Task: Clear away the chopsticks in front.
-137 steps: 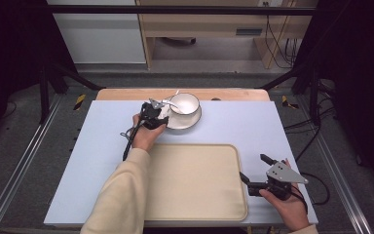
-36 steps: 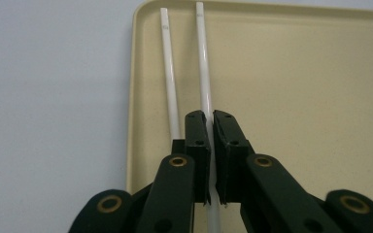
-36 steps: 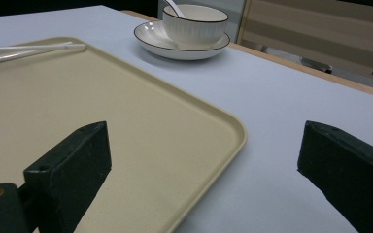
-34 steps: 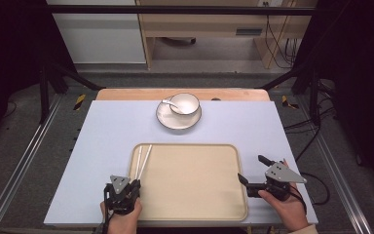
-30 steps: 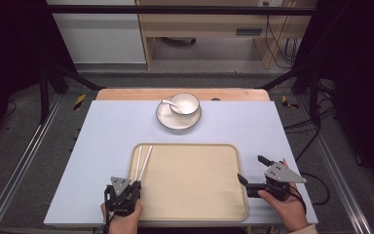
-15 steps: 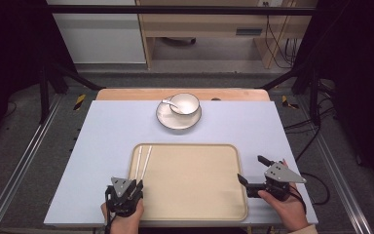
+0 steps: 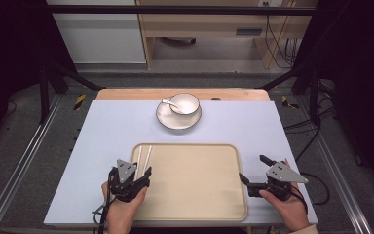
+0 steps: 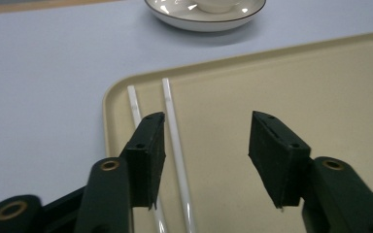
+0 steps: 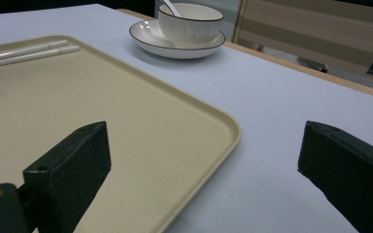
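Note:
A pair of white chopsticks point(image 7: 145, 155) point(image 8: 172, 121) lies side by side along the left edge of the beige tray point(image 7: 195, 200) point(image 8: 320, 97). My left gripper point(image 7: 139, 171) point(image 8: 206, 141) rests at the tray's near left corner, open and holding nothing, with the chopsticks' near ends under its left jaw. At the tray's near right edge my right gripper point(image 7: 252, 168) point(image 9: 209, 160) is wide open and holds nothing; the tray's rim point(image 9: 223, 121) runs between its jaws.
Near the table's far edge a white bowl point(image 7: 185, 103) point(image 9: 190, 22) with a spoon point(image 7: 167, 102) point(image 9: 167, 6) stands on a dark-rimmed plate point(image 7: 170, 118) point(image 9: 150, 36) point(image 8: 204, 14). Bare blue-grey tabletop point(image 7: 112, 126) surrounds the tray. A wooden strip point(image 7: 126, 93) edges the far side.
4.6 s ago my left gripper was up by the bowl; now the chopsticks lie on the tray and that gripper is back at the near left corner. Over the last second nothing moves.

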Available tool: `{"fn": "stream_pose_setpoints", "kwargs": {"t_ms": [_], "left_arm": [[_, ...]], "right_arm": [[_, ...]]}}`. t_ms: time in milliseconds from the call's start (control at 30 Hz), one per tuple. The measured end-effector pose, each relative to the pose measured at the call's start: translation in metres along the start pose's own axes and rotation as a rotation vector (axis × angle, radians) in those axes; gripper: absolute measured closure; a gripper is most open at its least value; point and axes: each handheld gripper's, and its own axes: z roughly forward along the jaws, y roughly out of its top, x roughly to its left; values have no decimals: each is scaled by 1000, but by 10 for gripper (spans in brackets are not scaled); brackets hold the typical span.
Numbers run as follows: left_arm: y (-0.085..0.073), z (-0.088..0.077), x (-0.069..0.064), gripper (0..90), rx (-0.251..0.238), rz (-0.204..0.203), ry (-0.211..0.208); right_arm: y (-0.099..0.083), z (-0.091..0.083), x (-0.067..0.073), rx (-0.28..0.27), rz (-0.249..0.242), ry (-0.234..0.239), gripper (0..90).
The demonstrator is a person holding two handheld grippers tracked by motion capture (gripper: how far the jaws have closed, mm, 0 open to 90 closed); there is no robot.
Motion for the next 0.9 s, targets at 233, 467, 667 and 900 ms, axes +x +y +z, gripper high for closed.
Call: {"fn": "stream_pose_setpoints", "kwargs": {"t_ms": [233,467,667,900], "left_arm": [[30,3,24,288,-72,109,-84],[49,3,35,221,-134,204,-155],[51,5,54,134,-197,183,-249],[44,0,80,73,-245,191,-270]], "right_arm": [[0,-2,-2,-4,2,-23,45],[0,-6,-8,-27,30,-46,42],[-1,-11,-13,-56,38,-79,39],[-1,-11,-14,-62,33,-99,37]]}}
